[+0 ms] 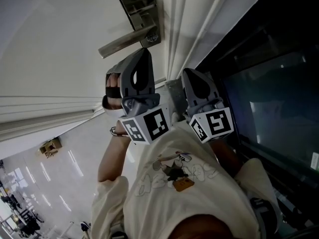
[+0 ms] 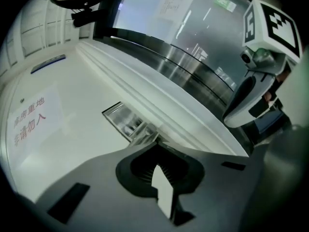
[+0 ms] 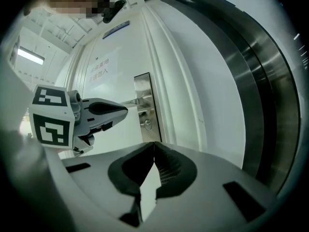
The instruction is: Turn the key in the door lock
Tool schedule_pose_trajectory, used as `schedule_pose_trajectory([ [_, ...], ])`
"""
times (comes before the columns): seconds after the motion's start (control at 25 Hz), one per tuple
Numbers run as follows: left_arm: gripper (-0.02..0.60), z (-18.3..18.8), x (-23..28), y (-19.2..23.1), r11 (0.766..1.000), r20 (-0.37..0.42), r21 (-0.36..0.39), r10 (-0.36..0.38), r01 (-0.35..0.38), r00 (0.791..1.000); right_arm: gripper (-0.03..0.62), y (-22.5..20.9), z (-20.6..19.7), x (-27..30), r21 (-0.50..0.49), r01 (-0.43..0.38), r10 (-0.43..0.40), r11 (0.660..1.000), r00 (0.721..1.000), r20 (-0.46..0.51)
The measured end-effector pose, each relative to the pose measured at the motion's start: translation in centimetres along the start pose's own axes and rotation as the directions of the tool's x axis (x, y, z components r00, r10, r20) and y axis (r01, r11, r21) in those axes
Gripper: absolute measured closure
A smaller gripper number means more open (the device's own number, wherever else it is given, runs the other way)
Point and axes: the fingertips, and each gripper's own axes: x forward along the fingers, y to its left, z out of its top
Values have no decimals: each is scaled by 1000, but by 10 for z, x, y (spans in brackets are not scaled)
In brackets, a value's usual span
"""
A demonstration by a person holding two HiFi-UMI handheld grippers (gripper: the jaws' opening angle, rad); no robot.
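Note:
The steel lock plate (image 1: pixel 141 10) with its lever handle (image 1: pixel 125 42) sits on the white door (image 1: pixel 60 39). In the right gripper view the plate (image 3: pixel 143 93) carries the lever (image 3: pixel 130 101) and a round keyhole (image 3: pixel 147 124); no key shows clearly. My left gripper (image 1: pixel 145 52) points at the door just below the lever, jaws shut with nothing visible between them. In its own view the left gripper's tips (image 2: pixel 157 140) meet under the plate (image 2: pixel 124 121). My right gripper (image 1: pixel 188 73) hangs beside it near the door frame, also shut (image 3: pixel 154 144) and empty.
A paper sign with red characters (image 2: pixel 29 120) is stuck on the door. White frame mouldings (image 1: pixel 177 29) run beside the lock. A dark glass panel with a steel band (image 3: pixel 270 95) stands on the right. The person's arms and shirt (image 1: pixel 174 193) fill the lower head view.

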Motion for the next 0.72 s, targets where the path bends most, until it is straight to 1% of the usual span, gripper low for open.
schedule_pose_trajectory([
  [0.08,574,-3,-4,5,996,4,-88,3,-3,1000,588,2,3,1,-7,-3,3,1000,1000,4],
  [0.12,574,-4,-6,6,990,8,-141,-6,7,1000,588,4,5,1,-9,-3,3,1000,1000,7],
  [0.16,575,-6,-8,7,981,13,-194,-21,23,1000,586,5,8,1,-12,-2,2,1000,1000,10],
  [0.24,575,-8,-12,9,954,26,-294,-50,56,998,588,8,14,0,-24,-7,7,1000,1000,15],
  [0.32,575,-11,-17,12,922,31,-382,-58,66,998,588,11,19,2,-32,-19,20,999,1000,23],
  [0.36,575,-14,-19,13,902,29,-427,-61,68,998,586,12,21,4,-40,-29,30,999,999,26],
  [0.48,576,-23,-25,12,826,20,-558,-79,77,997,588,19,31,12,-70,-69,72,995,997,41],
  [0.52,575,-25,-27,12,803,23,-591,-81,79,996,588,21,34,15,-72,-85,88,994,995,44],
  [0.56,576,-26,-30,12,785,26,-614,-81,80,996,588,24,37,19,-69,-101,104,992,994,45],
  [0.6,576,-29,-33,12,775,24,-627,-82,79,996,588,27,38,22,-65,-118,120,991,992,43],
  [0.72,575,-37,-40,4,766,5,-637,-106,85,994,588,33,36,34,-51,-156,157,986,987,31],
])
